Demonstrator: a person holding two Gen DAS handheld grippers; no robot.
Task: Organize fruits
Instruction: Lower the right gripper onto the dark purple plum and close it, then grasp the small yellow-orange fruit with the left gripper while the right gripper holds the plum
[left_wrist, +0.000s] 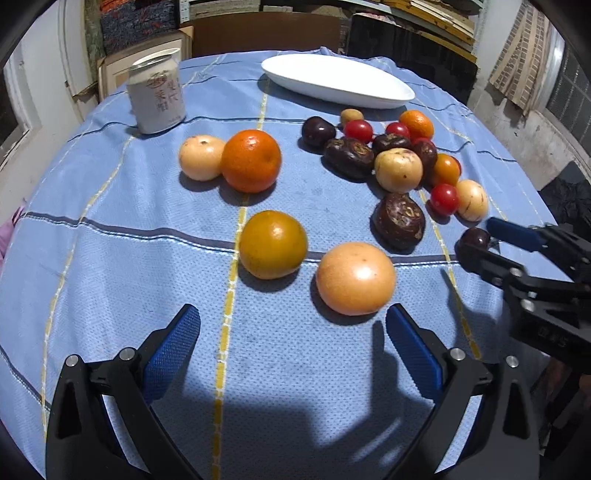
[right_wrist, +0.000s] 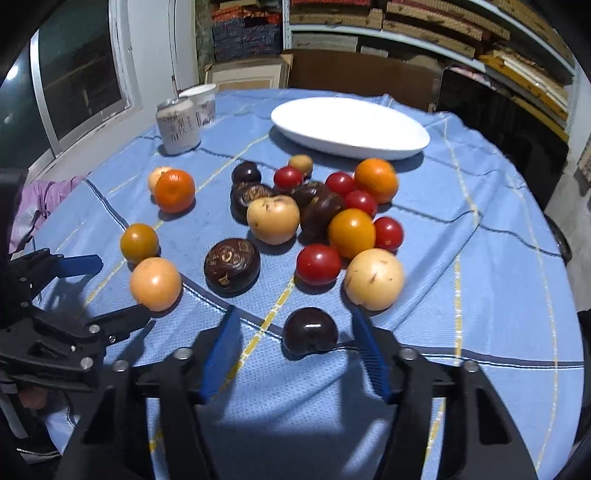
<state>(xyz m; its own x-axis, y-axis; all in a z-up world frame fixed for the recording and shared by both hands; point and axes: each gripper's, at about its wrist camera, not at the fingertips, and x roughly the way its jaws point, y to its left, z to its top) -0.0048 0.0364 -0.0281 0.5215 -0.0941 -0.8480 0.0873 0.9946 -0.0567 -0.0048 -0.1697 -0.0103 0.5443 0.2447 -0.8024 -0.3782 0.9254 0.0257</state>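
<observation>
Fruit lies loose on a blue checked cloth (left_wrist: 122, 258). My left gripper (left_wrist: 292, 310) is open, with nothing between its blue pads; a pale orange fruit (left_wrist: 355, 277) sits just beyond its right fingertip and a yellow-orange one (left_wrist: 272, 244) further ahead. My right gripper (right_wrist: 293, 312) stands around a small dark plum (right_wrist: 309, 328) that rests on the cloth, with a gap showing on each side of it. In the left wrist view that plum (left_wrist: 474, 238) sits between the right gripper's fingers (left_wrist: 513, 234). A white oval plate (right_wrist: 351, 127) at the far side holds nothing.
A heap of cherry tomatoes (right_wrist: 318, 265), dark wrinkled fruit (right_wrist: 232, 265), pale round fruit (right_wrist: 373, 278) and small oranges (right_wrist: 376, 180) lies in front of the plate. An orange (left_wrist: 251, 160) and a pale fruit (left_wrist: 201, 157) sit at the left. A drink can (left_wrist: 157, 96) stands at the far left.
</observation>
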